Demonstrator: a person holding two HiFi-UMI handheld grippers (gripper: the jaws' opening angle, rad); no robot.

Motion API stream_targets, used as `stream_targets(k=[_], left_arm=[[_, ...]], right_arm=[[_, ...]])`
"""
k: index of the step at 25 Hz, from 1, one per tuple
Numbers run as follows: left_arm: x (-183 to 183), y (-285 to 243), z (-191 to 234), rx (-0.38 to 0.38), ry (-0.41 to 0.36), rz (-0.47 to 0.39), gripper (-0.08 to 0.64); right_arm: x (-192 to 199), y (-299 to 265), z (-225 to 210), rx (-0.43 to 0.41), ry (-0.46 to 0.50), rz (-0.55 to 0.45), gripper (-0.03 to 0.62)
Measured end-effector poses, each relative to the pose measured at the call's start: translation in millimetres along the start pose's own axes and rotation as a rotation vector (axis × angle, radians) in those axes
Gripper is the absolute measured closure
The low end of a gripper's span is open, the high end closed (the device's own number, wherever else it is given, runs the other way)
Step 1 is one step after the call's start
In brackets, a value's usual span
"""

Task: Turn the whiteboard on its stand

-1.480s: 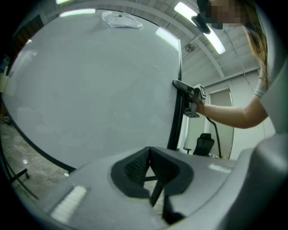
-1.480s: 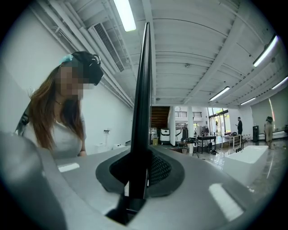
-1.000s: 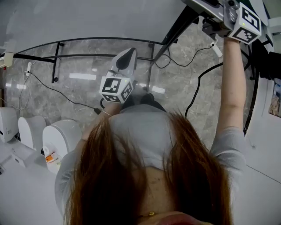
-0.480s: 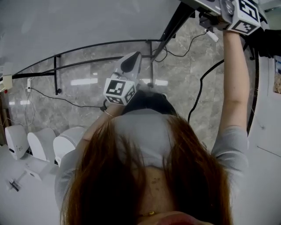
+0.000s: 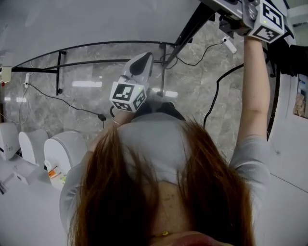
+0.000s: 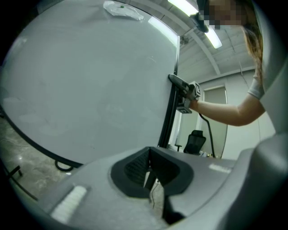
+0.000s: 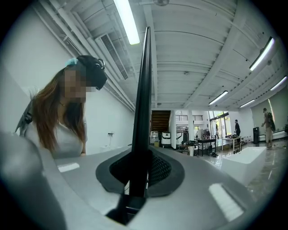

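Note:
The whiteboard [image 5: 96,19] is a large white panel across the top of the head view, and it fills the left of the left gripper view [image 6: 90,81]. My right gripper [image 5: 220,12] reaches up at the top right, shut on the board's black side frame [image 5: 192,26]. In the right gripper view that frame [image 7: 145,90] runs as a dark strip straight up from between the jaws of my right gripper [image 7: 137,173]. My left gripper [image 5: 142,60] hangs mid-picture below the board, apart from it. Its pads [image 6: 150,179] stand together with nothing held.
The stand's black tube base [image 5: 110,45] lies on the grey marble floor, with a black cable [image 5: 57,98] trailing across it. White rounded units [image 5: 65,149] stand at the left. An office chair [image 6: 194,141] sits beyond the board's edge. A person [image 7: 267,121] stands far off.
Both hands have shifted sideways along with the board's edge, and the stand base has slid across the head view. The right gripper's hold on the frame is unchanged.

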State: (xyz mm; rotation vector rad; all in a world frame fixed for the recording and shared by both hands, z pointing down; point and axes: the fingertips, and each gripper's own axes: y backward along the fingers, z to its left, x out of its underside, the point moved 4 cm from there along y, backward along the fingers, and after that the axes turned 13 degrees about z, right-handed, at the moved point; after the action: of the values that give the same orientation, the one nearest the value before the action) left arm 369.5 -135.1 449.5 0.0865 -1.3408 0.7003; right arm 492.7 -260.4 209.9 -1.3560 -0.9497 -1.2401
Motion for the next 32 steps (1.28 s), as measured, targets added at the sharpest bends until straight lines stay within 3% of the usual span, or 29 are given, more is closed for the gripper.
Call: stream_targets(k=[10,13,15,20,26,30,32], left_arm=[[11,-15,-32,-0.015,0.009,0.01,0.557],[11,-15,-36,-0.019,0.003,0.006,0.557],[9,-16,-36,-0.023,0.001,0.003,0.558],[7,-9,-34,-0.03,-0.006,-0.008,0.557],[2,-2,-13,-0.03,0.01,-0.026,0.558],[-7,0,-5,-0.016,0.003,-0.047,0.558],[-13,2,-2,-0.006,-0.009,-0.057,0.558]], right_arm=[[0,23,3,0.018,0.038,-0.011,0.541],[5,24,2,0.067,0.055,-0.024,0.535],[16,28,-3,0.138,0.078,-0.029,0.523],[17,55,2,0.392,0.122,-0.076,0.394],[24,66,49,0.725,0.108,-0.095,0.428],[50,42,86,0.818,0.061,-0.076,0.456],[63,25,99,0.833,0.038,-0.081,0.502]])
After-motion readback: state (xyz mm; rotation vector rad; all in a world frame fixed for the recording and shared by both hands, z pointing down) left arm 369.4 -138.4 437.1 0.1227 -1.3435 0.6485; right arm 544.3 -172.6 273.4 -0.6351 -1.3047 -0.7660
